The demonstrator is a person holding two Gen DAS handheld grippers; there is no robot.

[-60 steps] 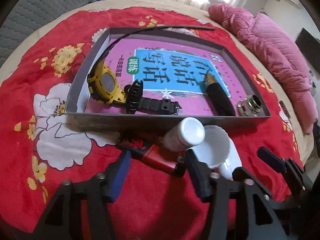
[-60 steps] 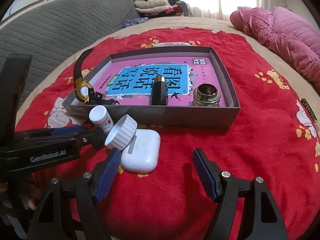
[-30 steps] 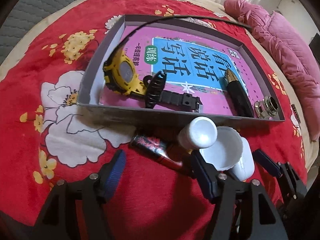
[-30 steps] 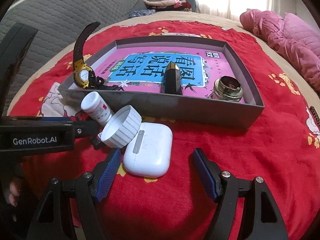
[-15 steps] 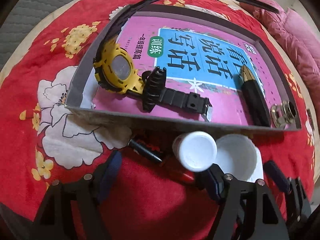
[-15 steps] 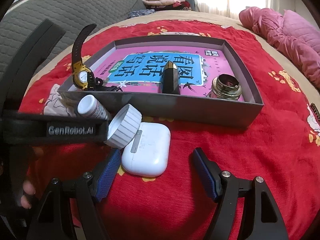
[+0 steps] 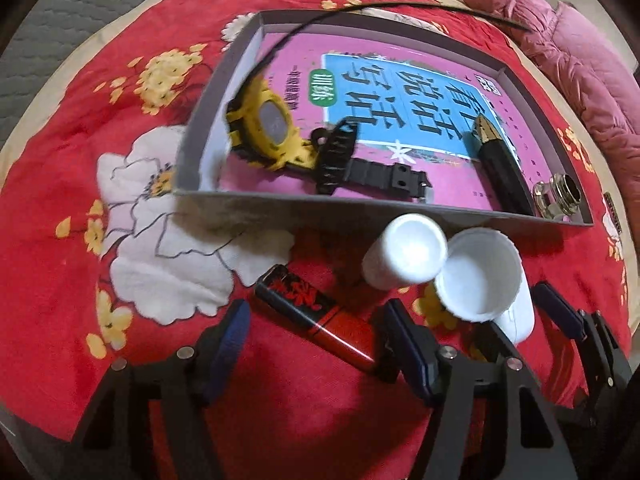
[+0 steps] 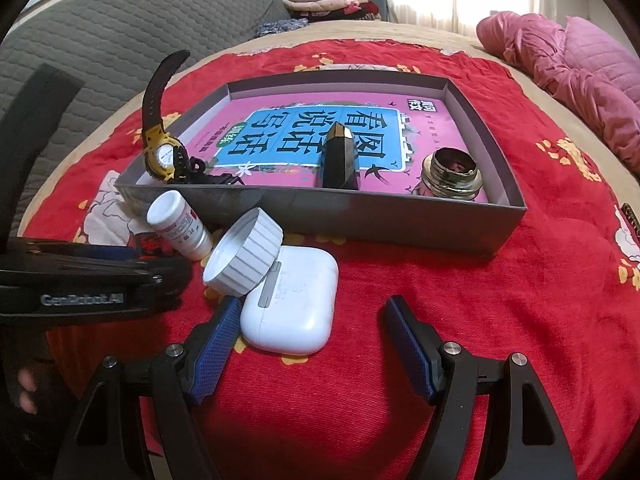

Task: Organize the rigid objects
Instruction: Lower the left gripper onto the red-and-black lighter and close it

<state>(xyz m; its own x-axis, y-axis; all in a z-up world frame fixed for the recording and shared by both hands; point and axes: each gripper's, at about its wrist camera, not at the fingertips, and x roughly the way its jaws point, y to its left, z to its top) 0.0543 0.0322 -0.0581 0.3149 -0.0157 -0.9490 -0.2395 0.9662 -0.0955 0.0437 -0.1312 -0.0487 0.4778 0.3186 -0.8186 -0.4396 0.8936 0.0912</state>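
Between gray box (image 7: 304,210) and left gripper (image 7: 316,336): red lighter (image 7: 316,320).

Backlit window glare; left view perhaps motion-blurred.

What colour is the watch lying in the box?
The watch has a yellow case and black strap, clearest in the left wrist view.

The white cap (image 8: 243,257) overlaps the earbud case (image 8: 291,300).
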